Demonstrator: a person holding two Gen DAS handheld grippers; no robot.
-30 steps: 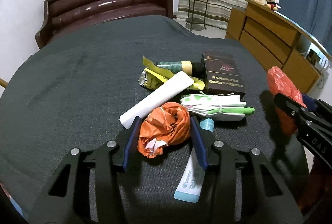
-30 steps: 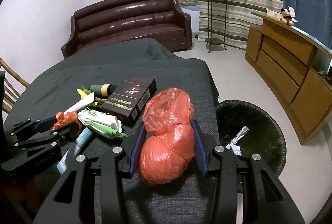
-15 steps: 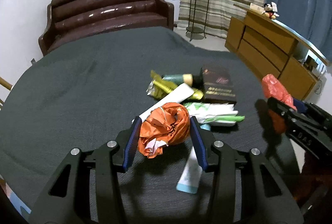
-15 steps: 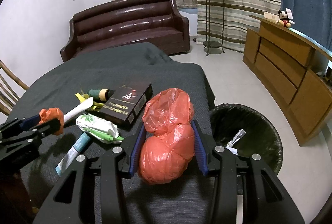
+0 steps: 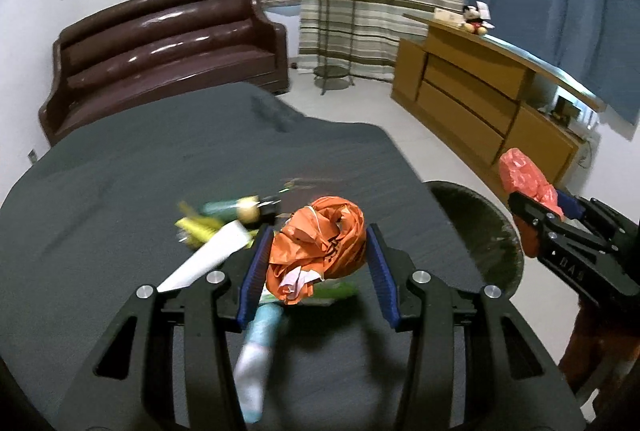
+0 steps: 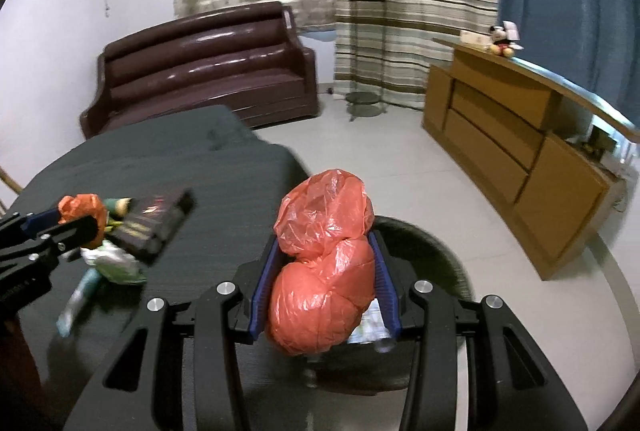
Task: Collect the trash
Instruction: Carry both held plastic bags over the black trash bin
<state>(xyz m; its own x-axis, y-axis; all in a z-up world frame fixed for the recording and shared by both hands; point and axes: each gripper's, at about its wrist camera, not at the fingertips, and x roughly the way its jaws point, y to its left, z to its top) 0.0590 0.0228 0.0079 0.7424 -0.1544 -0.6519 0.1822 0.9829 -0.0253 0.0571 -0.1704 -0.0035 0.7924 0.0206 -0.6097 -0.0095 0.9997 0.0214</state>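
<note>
Both tongs had lifted and swung binward: left tongs (image 5: 316,263) gripped the wad (image 5: 320,247), right tongs (image 6: 322,283) the bag (image 6: 324,267) (2 loads); bin (image 6: 432,251) below held scraps.

Bin (image 5: 486,231) right of table (image 5: 120,191)

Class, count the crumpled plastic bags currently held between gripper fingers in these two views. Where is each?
2. The orange bag sits in the left gripper; the red bag sits in the right gripper.

Dim indoor light, motion blur, fisheye
</note>
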